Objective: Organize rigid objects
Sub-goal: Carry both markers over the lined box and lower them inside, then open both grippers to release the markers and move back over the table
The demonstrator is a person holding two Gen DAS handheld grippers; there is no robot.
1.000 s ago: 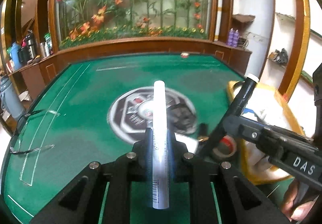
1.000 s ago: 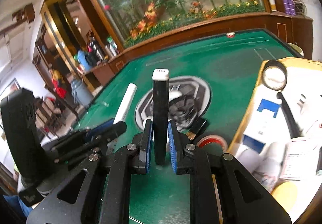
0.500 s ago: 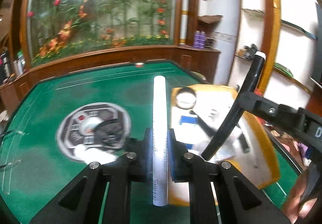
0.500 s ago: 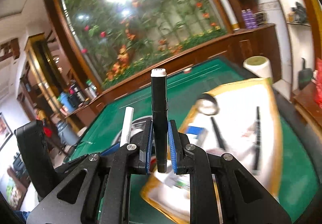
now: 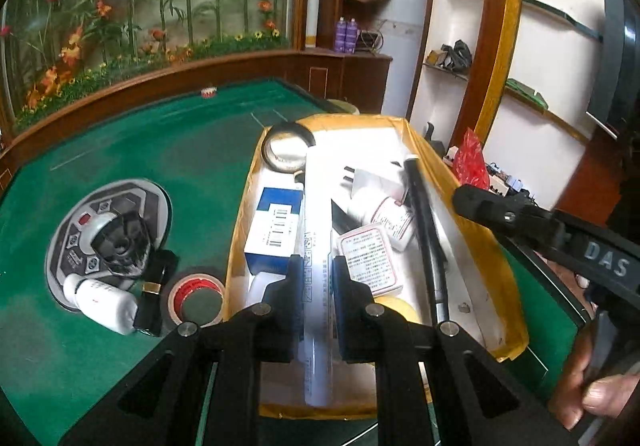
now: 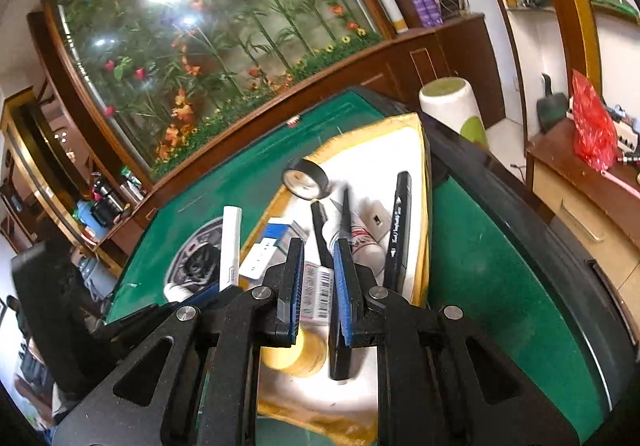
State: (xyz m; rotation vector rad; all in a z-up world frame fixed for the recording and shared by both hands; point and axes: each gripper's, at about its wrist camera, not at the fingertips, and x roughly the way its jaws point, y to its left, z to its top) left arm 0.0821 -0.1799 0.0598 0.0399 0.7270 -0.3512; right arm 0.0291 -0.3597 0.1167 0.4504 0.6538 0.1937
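Observation:
A yellow-rimmed white tray (image 5: 492,246) (image 6: 420,181) lies on the green table and holds boxes, a bottle, tape rolls and pens. My left gripper (image 5: 314,278) is shut on a white marker (image 5: 316,286) and holds it over the tray. In the right wrist view the same marker (image 6: 231,246) sticks up at the left. My right gripper (image 6: 316,278) is open over the tray. The black marker (image 6: 342,286) lies loose along its right finger. In the left wrist view that black marker (image 5: 426,238) rests slanted in the tray.
Left of the tray on the green felt lie a red tape roll (image 5: 196,296), a white bottle (image 5: 100,296) and a small black item (image 5: 154,286) by the table's round centre panel (image 5: 108,234). A white cylinder (image 6: 452,105) stands beyond the table edge.
Both grippers moved right and down over the tray. My right gripper opened and let go of the black marker, which dropped into the tray. The left still holds the white marker.

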